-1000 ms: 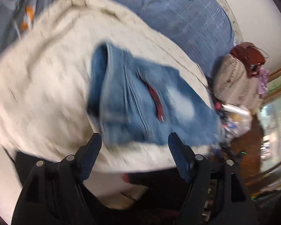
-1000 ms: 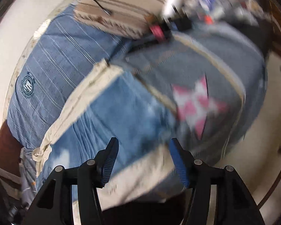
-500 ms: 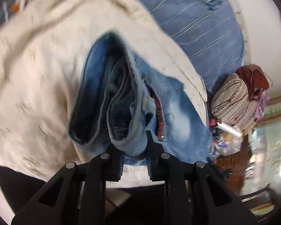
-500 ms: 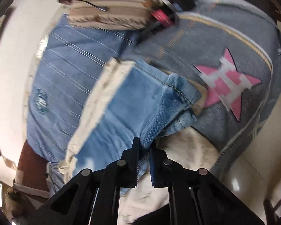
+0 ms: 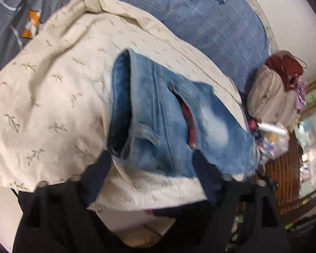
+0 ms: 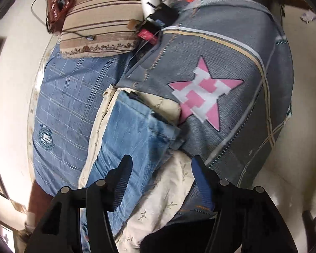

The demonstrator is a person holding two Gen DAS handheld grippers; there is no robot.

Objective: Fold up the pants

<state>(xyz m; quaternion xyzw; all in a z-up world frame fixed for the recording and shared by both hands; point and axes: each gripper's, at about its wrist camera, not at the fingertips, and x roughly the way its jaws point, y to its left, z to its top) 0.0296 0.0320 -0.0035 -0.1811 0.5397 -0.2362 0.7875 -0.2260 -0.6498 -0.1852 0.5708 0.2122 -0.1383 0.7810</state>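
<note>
The blue denim pants (image 5: 168, 124) lie folded on a cream leaf-print cloth (image 5: 48, 97) spread over the bed. A red-lined pocket faces up. My left gripper (image 5: 151, 168) is open and empty, just short of the pants' near edge. In the right wrist view the same pants (image 6: 132, 139) lie flat on the cream cloth (image 6: 166, 189). My right gripper (image 6: 160, 175) is open and empty, its fingers standing over the pants' corner and the cloth.
A blue checked sheet (image 5: 210, 21) and a grey quilt with a pink star (image 6: 204, 97) cover the bed. A striped pillow (image 6: 101, 21) and a brown bag (image 5: 284, 67) sit at the head, with bottles and clutter (image 5: 271, 141) beside them. The bed edge and floor (image 6: 284, 179) are near.
Half a second ago both grippers were shut on folds of the pants. Both have since opened and drawn back, and the pants lie flat on the cloth.
</note>
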